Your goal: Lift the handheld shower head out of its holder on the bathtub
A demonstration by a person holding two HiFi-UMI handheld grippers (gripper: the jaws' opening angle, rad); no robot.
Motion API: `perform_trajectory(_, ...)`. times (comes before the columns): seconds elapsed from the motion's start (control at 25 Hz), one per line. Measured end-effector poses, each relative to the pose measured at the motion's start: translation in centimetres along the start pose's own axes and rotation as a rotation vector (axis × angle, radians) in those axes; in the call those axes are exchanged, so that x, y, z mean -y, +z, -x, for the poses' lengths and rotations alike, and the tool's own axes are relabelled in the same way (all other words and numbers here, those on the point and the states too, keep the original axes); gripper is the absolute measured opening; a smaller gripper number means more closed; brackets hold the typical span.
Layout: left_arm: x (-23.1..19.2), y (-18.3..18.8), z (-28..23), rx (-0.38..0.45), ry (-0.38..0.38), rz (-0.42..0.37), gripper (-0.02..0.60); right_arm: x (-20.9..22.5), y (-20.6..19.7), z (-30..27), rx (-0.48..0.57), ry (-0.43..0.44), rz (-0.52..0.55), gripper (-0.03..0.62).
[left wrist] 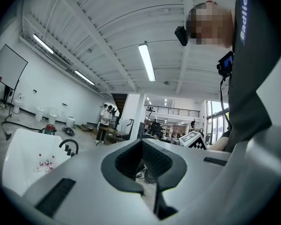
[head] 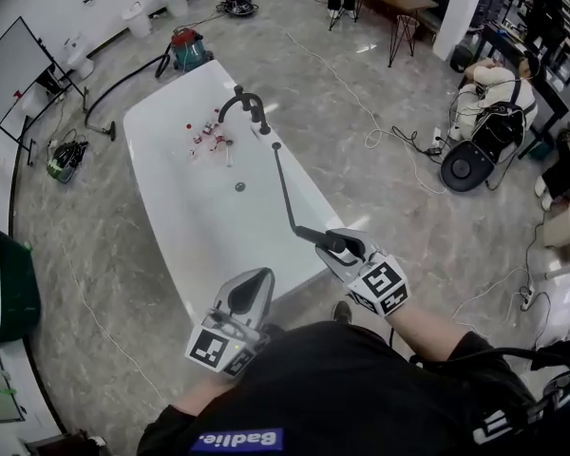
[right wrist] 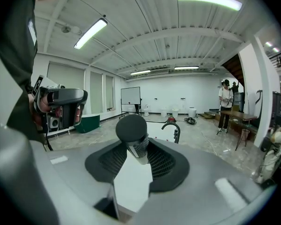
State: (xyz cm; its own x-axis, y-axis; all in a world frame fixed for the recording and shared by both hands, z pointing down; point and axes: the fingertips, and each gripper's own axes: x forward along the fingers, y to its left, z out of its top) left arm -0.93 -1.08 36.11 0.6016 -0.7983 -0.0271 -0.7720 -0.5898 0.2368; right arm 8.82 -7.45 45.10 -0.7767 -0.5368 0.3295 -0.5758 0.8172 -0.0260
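**A:** Where is the shower head (head: 311,235) sitting?

**B:** It is hanging over the near right corner of the tub (head: 185,217), lifted off the rim. The right gripper (head: 336,244) is holding it by the handle.

**A:** How are that gripper's fingers (right wrist: 165,162) standing?

**B:** They are clamping on the handle, 1 on each side. The round black head is sticking out past their tips.

**A:** And the hose (head: 283,183)?

**B:** It is running from the handle back along the tub's right side, toward the black faucet (head: 244,102) at the tub's far end.

**A:** What is the left gripper (head: 255,281) doing?

**B:** It is hovering just off the tub's near end, left of the shower head. Its fingers are meeting at the tips and gripping nothing.

**A:** Is anything else lying on the tub?

**B:** A few small items with red parts (head: 209,136) are sitting just beside the faucet, too small to name. A drain (head: 239,186) is showing near the tub's middle.

**A:** And around the tub?

**B:** A red and teal vacuum (head: 186,49) is sitting on the floor beyond the far end. A person (head: 494,88) is sitting well to the tub's right.
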Motion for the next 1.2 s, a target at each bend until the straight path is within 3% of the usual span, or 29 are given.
perform_trajectory(0.44, 2.4, -1.0, -0.4, -0.016, -0.002, 0.011, 0.005, -2.8, 2.1, 4.4, 0.054, 0.062, -0.002, 0.132)
perform_trajectory(1.2, 1.7, -2.0, -0.4, -0.020, -0.028, 0.017, 0.005, -3.1, 0.2, 3.2, 0.014, 0.089, -0.074, 0.132)
